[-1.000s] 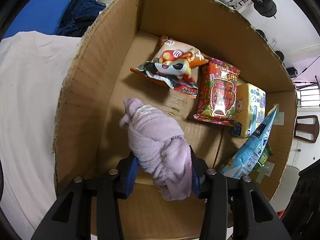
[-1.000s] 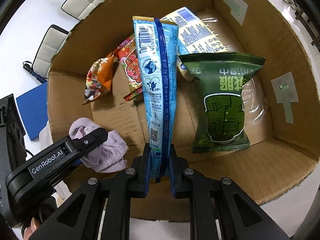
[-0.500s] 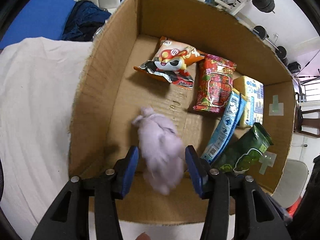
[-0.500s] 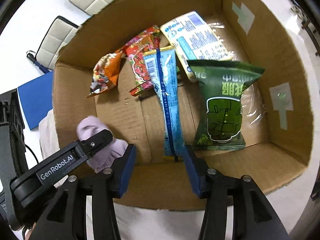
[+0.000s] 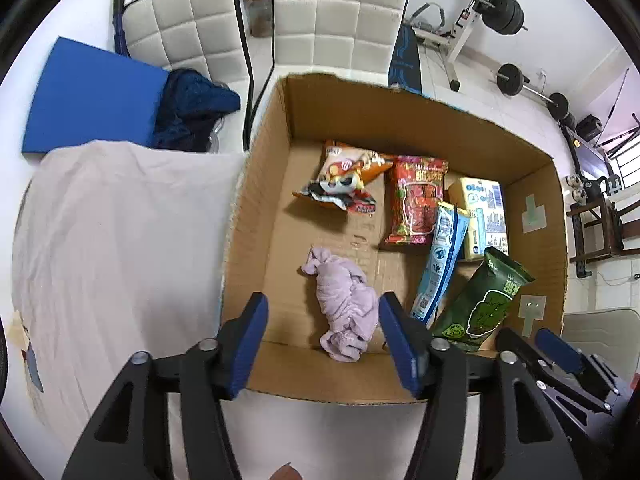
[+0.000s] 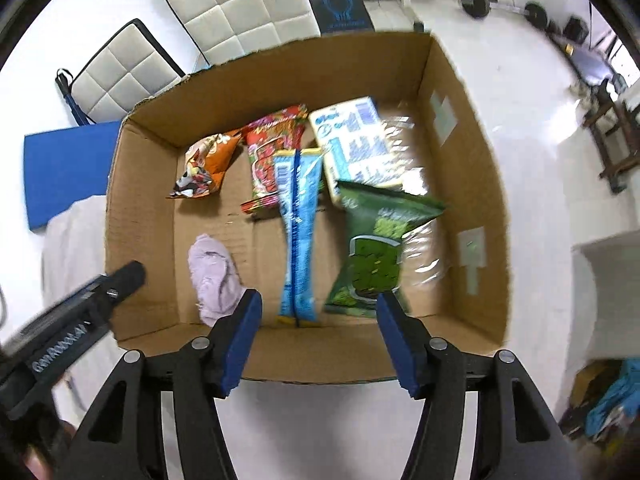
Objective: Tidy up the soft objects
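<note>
Both your grippers hang above the near edge of the open brown cardboard box (image 5: 264, 208). Your left gripper (image 5: 323, 350) has its fingers spread apart and empty, the crumpled lilac cloth (image 5: 346, 304) lying on the box floor between them. Your right gripper (image 6: 318, 338) is likewise spread wide, the long blue snack packet (image 6: 298, 236) lying flat beside the green crisp bag (image 6: 374, 256).

— How many things lie in the cardboard box (image 5: 256, 216)?
— Six: one lilac cloth (image 5: 346, 304) and five packets, orange (image 5: 344, 178), red (image 5: 416, 200), yellow (image 5: 482, 208), blue (image 5: 440, 260) and green (image 5: 486, 300).
— Outside it?
— Two white chairs (image 5: 340, 12), one blue pad (image 5: 92, 96), one dark blue garment (image 5: 192, 112).
</note>
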Tool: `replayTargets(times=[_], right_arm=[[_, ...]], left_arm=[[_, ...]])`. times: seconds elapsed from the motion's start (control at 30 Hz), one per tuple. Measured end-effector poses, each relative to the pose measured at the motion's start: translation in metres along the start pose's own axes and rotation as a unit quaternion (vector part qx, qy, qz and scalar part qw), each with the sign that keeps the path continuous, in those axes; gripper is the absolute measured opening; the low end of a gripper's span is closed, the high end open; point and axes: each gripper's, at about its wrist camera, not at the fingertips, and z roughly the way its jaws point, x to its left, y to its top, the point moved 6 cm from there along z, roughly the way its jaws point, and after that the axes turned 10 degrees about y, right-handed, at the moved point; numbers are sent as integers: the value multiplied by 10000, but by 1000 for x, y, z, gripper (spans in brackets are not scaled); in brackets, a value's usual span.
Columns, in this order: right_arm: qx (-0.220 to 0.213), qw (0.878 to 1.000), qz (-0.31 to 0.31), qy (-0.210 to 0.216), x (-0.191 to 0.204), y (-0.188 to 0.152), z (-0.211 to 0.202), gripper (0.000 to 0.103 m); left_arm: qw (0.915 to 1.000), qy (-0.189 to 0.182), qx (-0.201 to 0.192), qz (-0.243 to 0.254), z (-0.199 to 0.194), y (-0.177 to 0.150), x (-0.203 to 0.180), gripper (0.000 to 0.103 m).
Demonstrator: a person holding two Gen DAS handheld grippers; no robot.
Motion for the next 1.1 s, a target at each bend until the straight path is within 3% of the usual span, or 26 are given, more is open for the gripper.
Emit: replayTargets(times=[0.1, 0.23, 0.4, 0.77, 1.1], right_arm=[[-127, 9995, -171, -236, -4, 0, -10, 70], [-319, 9975, -380, -494, -7, 1, -23, 88], [-387, 9965, -468, -582, -11, 1, -30, 103], [-617, 9953, -502, -544, -18, -12, -65, 103], [-1279, 9888, -656, -397, -18, -61, -171, 103]], left_arm=[[9998, 86, -201, -5, -9, 1, 1, 66], [9990, 206, -395, 18, -17, 2, 1, 89], [9983, 307, -501, 59, -24, -1, 0, 97], [9949, 392, -929, 63, -74, -21, -1, 97], [9886, 302, -1470, 122, -169, -74, 5, 98]])
